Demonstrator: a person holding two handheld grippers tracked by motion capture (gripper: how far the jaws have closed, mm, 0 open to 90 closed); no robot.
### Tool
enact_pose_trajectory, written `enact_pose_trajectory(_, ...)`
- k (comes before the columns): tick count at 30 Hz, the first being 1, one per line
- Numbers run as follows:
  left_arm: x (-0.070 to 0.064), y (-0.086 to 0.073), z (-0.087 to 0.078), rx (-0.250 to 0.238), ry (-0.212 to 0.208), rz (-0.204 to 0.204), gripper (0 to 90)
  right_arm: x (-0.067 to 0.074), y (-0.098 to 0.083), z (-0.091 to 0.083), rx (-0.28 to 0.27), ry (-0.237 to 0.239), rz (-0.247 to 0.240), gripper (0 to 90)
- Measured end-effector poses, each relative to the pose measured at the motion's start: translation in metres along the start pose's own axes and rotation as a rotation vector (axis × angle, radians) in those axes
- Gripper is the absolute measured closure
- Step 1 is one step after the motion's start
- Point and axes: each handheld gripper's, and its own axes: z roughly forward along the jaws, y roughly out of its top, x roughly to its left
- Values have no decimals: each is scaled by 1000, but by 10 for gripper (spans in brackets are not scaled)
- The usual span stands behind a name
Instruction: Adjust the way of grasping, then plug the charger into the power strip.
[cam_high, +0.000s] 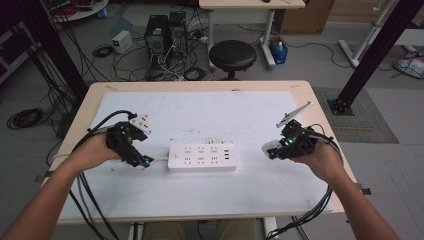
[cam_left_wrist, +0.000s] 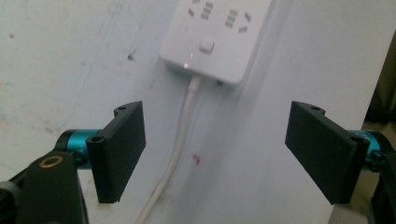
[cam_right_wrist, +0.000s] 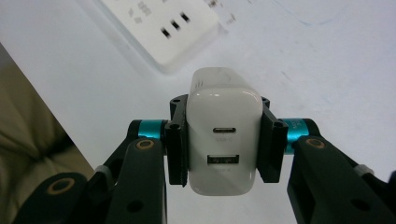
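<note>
Right gripper (cam_right_wrist: 223, 142) clamps white USB charger (cam_right_wrist: 223, 135) between its jaws just right of white power strip (cam_high: 202, 157) mid-table, left gripper (cam_left_wrist: 215, 149) jaws wide apart, holding nothing, straddling strip's cord (cam_left_wrist: 180, 140) at its left end.

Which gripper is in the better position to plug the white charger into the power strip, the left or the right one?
Likely the right. The right gripper already clamps the charger and hovers just off the power strip. The left gripper is open and empty, above the strip's cord.
</note>
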Motion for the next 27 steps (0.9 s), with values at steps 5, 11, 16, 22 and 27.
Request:
enact_pose_trajectory(5, 8, -9, -10, 92, 34, -75, 203, -2, 5, -14, 69, -71, -115, 618)
enact_pose_trajectory(11, 9, -25, -15, 89, 63, -106, 203, -5, 6, -20, 146, -135, -199, 618)
enact_pose_trajectory(16, 6, -31, -12, 73, 71, -120, 203, -5, 4, -18, 176, -145, -205, 618)
enact_pose_trajectory(22, 2, -29, -10, 43, 78, -120, 203, -1, 4, -14, 188, -154, -220, 618)
enact_pose_trajectory(27, 2, -29, -14, 24, 91, -102, 203, -3, 11, -18, 136, -150, -151, 618)
